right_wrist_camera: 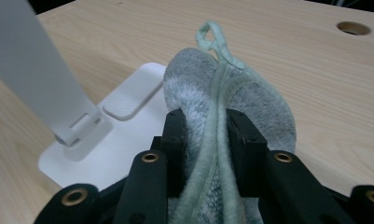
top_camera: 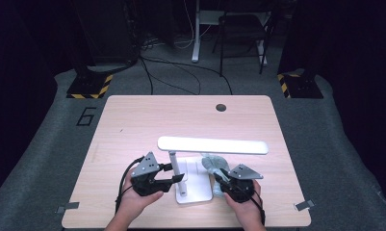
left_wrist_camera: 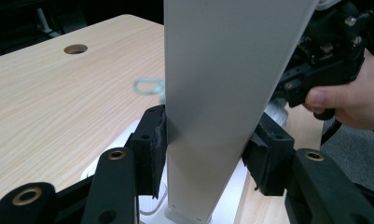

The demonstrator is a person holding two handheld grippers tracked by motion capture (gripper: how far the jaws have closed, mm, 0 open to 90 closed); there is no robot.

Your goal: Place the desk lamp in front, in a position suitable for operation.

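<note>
We look down on a pale wooden table (top_camera: 133, 125) where a person holds a gripper in each hand, working on a white desk lamp.

At the left, the left gripper (top_camera: 173, 179) reaches in sideways toward the lamp's upright arm (top_camera: 173, 166). In the left gripper view its two black jaws stand on either side of this flat white arm (left_wrist_camera: 222, 93), their pads pressed against its narrow edges low down, near the hinge; we read this as a firm steadying grip on the arm.

In the middle, the lamp's square white base (top_camera: 198, 185) sits flat near the front edge of the table. Above it the long lamp head (top_camera: 212, 145) runs left to right, level with the table, so its long axis lies across both hands.

At the right, the right gripper (top_camera: 223, 174) is clamped on a folded grey-green cloth (top_camera: 213, 163). In the right gripper view the jaws pinch the fluffy cloth (right_wrist_camera: 250, 102) along its corded seam, with a small hanging loop (right_wrist_camera: 211, 36) sticking up at the far end.

The relation that matters: the cloth sits just to the right of the upright arm, over the right part of the base (right_wrist_camera: 128, 107), and below the lamp head. Whether it touches the base we cannot tell, as the high view is small and dim there. The right hand is nearer every surface yet to be wiped; the next stroke probably goes leftward toward the arm or upward to the head.
</note>
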